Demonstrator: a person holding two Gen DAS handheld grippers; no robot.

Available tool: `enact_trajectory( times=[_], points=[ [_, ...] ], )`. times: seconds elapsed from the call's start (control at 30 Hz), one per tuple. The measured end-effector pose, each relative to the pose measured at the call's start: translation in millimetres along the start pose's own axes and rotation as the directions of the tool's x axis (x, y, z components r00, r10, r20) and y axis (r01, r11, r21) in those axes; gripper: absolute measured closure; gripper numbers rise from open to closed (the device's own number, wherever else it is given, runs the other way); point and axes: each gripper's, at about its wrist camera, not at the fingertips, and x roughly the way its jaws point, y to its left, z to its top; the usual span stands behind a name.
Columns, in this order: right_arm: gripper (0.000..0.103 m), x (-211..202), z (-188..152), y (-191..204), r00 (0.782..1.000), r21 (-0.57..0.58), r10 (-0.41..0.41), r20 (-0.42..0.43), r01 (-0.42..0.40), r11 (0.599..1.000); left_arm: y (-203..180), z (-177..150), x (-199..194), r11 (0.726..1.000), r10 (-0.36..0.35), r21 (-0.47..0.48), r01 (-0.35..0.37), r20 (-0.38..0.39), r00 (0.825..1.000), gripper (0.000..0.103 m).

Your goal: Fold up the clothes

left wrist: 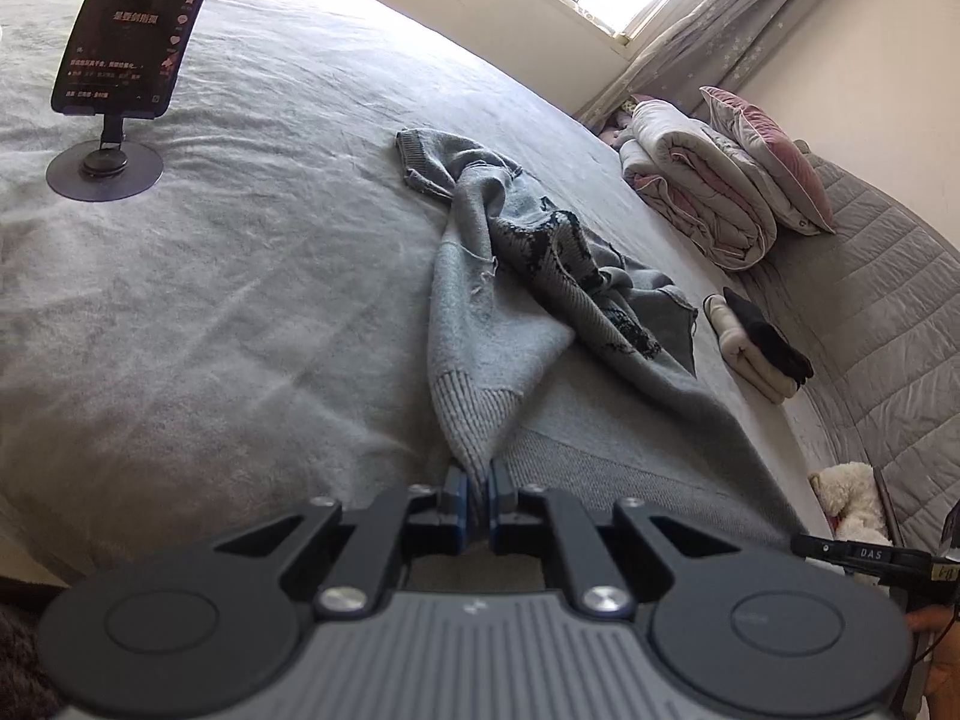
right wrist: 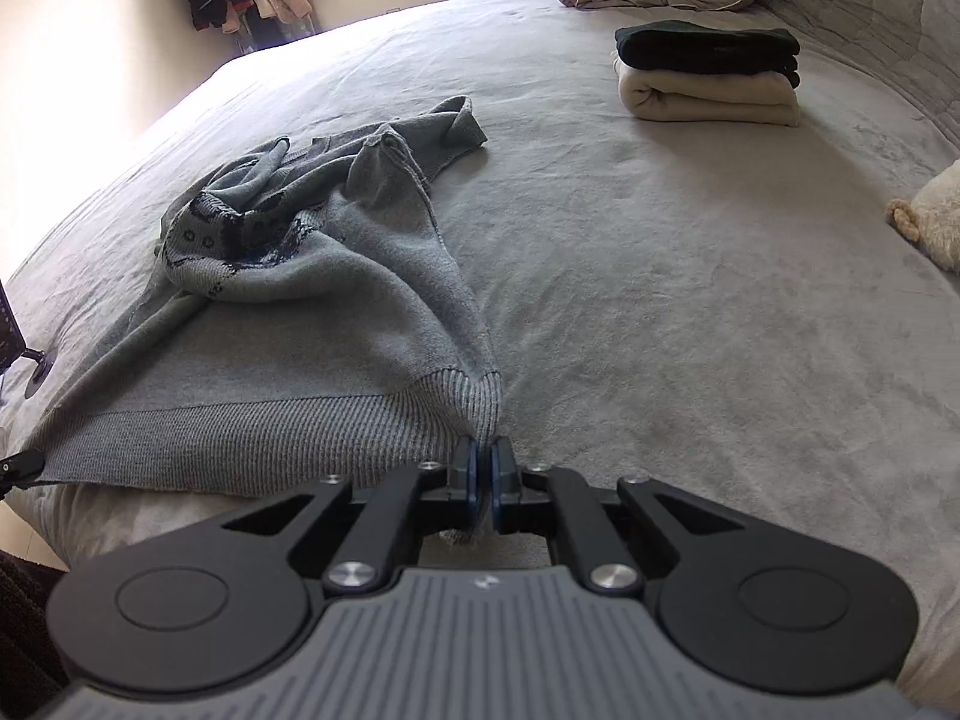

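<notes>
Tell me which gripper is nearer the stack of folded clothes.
Right. The right gripper pinches the sweater's hem corner on the side toward the folded stack. The left gripper pinches the opposite hem corner, farther off.

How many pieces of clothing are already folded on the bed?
2, stacked near the headboard: a black one on top of a cream one. The grey sweater is still crumpled, held by both grippers. More may lie out of view.

We are in a home bedroom. We see a wide grey plush-covered bed [right wrist: 660, 276], a rolled quilt [left wrist: 696, 198], and grey star-print curtains [left wrist: 720, 18].
</notes>
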Motion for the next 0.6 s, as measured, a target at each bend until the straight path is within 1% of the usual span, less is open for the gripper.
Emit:
enact_trajectory(
  times=[0.17, 0.33, 0.47, 0.57, 0.6],
  points=[
    [0.098, -2.8, -7.6, -3.1, 0.998, -0.027, 0.005, -0.062, -0.006, 1.000, -1.6, -5.6, -7.0, 0.998, 0.028, 0.049, -0.025, -0.045, 0.999, 0.097],
    [0.098, 11.4, -16.8, -4.8, 0.991, -0.034, 0.004, -0.134, -0.009, 0.999, 7.6, -13.2, 6.3, 0.995, 0.082, 0.068, -0.075, -0.103, 0.991, 0.097],
    [0.098, 20.0, -18.6, -8.3, 0.987, -0.017, 0.011, -0.161, -0.014, 1.000, 12.3, -14.4, 13.6, 0.995, 0.084, 0.068, -0.076, -0.133, 0.988, 0.097],
    [0.093, 20.7, -16.1, -10.9, 0.984, -0.005, 0.032, -0.173, -0.033, 0.999, 13.8, -10.7, 14.9, 0.996, 0.070, 0.066, -0.061, -0.147, 0.987, 0.093],
    [0.088, 20.0, -14.5, -12.5, 0.984, 0.004, 0.046, -0.175, -0.046, 0.999, 14.1, -9.0, 15.0, 0.996, 0.063, 0.068, -0.054, -0.152, 0.986, 0.087]
  ],
)
